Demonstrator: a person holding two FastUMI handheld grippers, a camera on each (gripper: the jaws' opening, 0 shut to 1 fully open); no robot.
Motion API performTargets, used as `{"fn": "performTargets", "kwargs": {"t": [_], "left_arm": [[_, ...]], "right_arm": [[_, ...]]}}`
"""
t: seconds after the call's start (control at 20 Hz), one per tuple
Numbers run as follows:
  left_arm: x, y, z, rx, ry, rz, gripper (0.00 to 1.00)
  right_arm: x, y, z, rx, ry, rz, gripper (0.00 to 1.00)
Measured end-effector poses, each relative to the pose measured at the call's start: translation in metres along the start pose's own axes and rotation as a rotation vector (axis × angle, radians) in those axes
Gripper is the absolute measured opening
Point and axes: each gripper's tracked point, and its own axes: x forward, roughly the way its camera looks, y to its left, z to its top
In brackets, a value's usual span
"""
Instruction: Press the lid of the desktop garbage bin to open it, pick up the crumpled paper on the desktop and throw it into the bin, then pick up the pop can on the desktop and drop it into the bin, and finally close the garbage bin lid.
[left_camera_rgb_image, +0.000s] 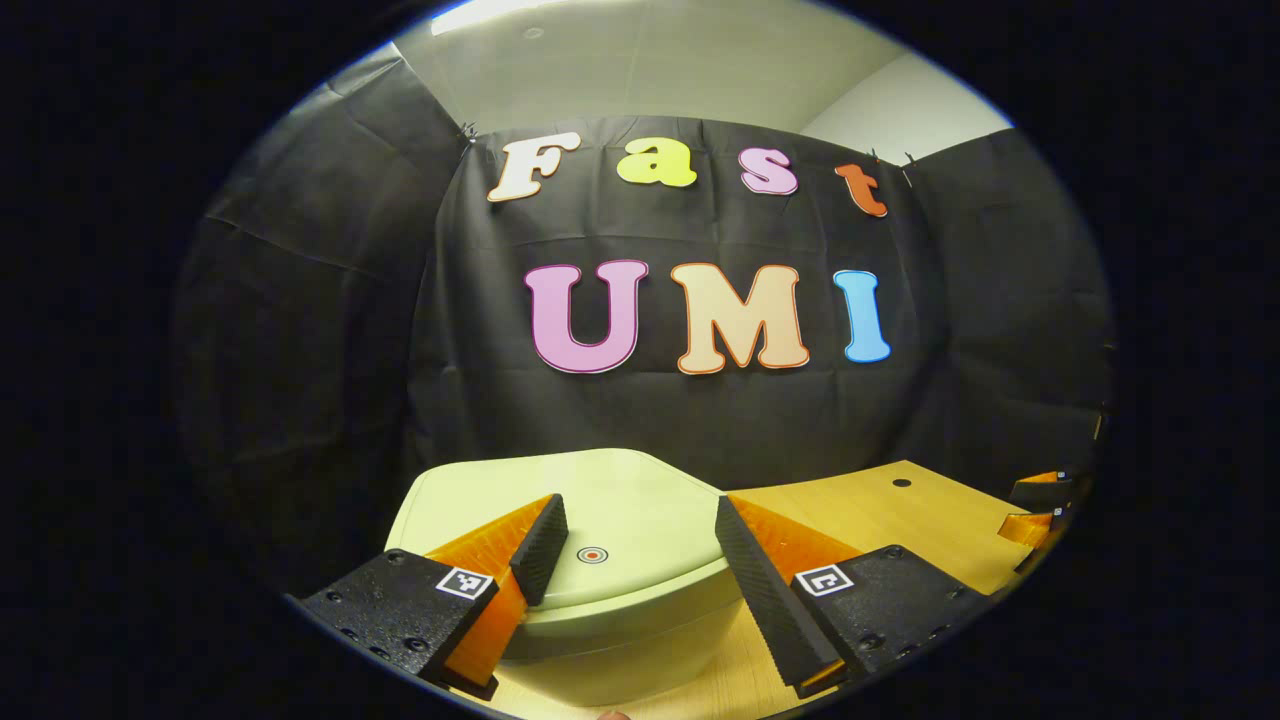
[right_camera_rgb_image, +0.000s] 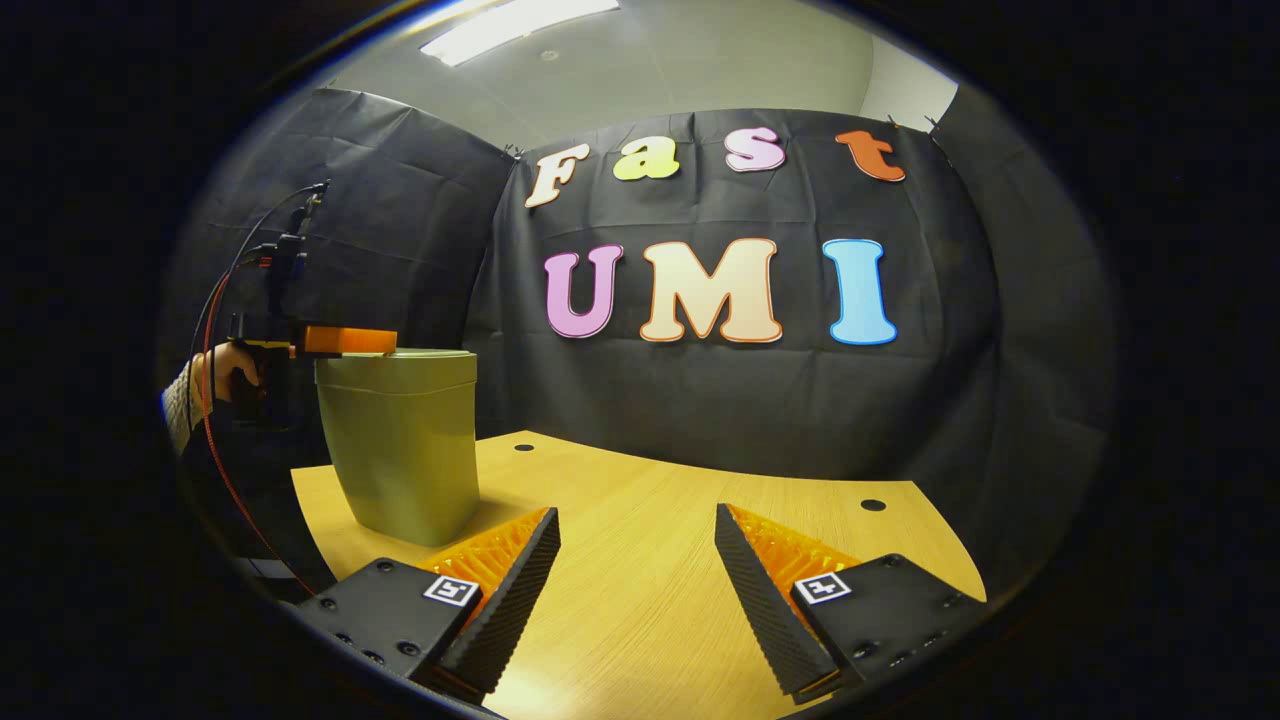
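The pale green bin (right_camera_rgb_image: 400, 450) stands at the left of the wooden table (right_camera_rgb_image: 650, 600), its lid (right_camera_rgb_image: 397, 368) down. In the left gripper view the lid (left_camera_rgb_image: 640, 500) lies just below my left gripper (left_camera_rgb_image: 638, 505), which is open; its fingers straddle a small red round mark (left_camera_rgb_image: 592, 554) on the lid. From the right gripper view the left gripper (right_camera_rgb_image: 345, 340) hovers level with the lid's top, held by a hand (right_camera_rgb_image: 225, 375). My right gripper (right_camera_rgb_image: 637, 515) is open above bare table, to the right of the bin, with nothing between its fingers.
The table (left_camera_rgb_image: 880, 510) runs back to the black cloth wall, with small dark holes (right_camera_rgb_image: 873, 505) near its far edge. Part of the right gripper (left_camera_rgb_image: 1040, 505) shows at the far right of the left gripper view. A red cable (right_camera_rgb_image: 215, 440) hangs below the hand.
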Motion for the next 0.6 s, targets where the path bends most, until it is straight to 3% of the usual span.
{"fn": "performTargets", "kwargs": {"t": [0.1,0.35,0.6], "left_arm": [[0.002,0.000,-0.001,0.022,0.002,0.012,0.96],[0.006,-0.020,0.027,0.034,-0.071,-0.050,0.96],[-0.008,-0.072,0.026,0.037,-0.105,-0.214,0.93]], "right_arm": [[0.002,0.000,-0.003,0.006,0.009,0.005,0.98],[0.005,0.000,-0.006,0.001,0.021,-0.011,0.99],[0.015,0.015,-0.015,-0.015,0.049,0.000,0.98]]}}
